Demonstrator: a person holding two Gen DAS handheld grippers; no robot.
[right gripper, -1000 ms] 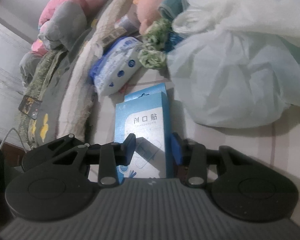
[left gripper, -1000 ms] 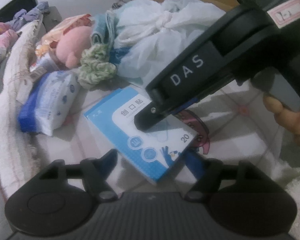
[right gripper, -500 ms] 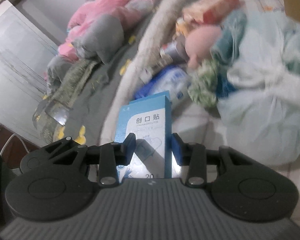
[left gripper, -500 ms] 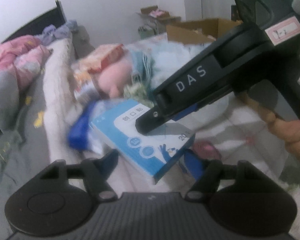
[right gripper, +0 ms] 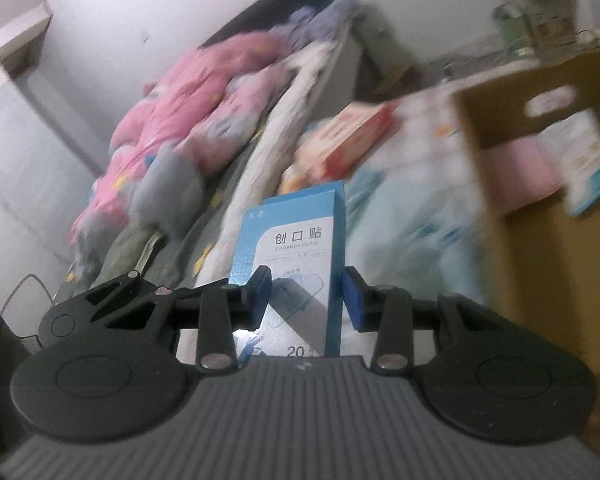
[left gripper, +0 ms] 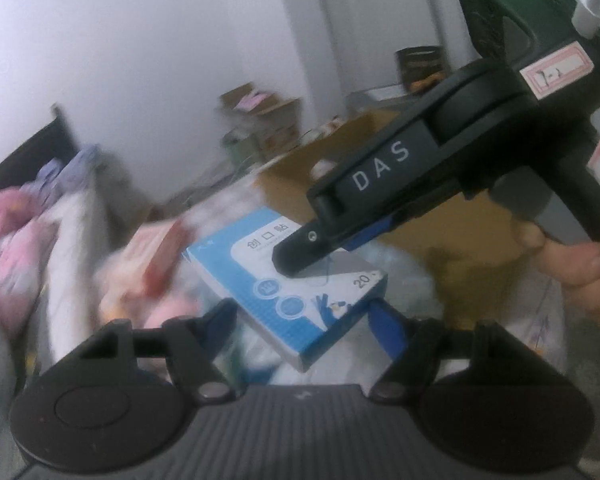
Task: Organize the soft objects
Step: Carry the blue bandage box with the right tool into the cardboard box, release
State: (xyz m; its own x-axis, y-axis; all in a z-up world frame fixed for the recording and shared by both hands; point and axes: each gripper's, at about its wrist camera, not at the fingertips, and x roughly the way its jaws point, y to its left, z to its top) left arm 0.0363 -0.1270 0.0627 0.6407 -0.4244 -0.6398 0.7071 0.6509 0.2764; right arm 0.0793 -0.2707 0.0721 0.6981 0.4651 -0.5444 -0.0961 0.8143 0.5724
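Right gripper has its blue pads pressed on the two long sides of a blue-and-white plaster box, holding it clear of the bedding. Seen from the right wrist, the box's long axis runs straight ahead along the fingers, its printed face up and the end marked "20" nearest the camera.

To the right of this gripper and a little ahead stands an open cardboard box. Inside it lie something pink and a white-and-blue packet; both are too blurred to name more closely.

Ahead and to the left of the held box are a red-and-orange packet, a pale towel edge and pink bedding.

Only the left wrist view shows the whole right gripper from the side, with the person's hand on its handle at the right edge, and the box lying flat and crossing the picture on a slant. That view also shows the left gripper, whose jaws stand wide apart with the near corner of the box between them; I cannot tell for sure whether its pads touch the carton. Beyond it the cardboard box is visible, its contents hidden.
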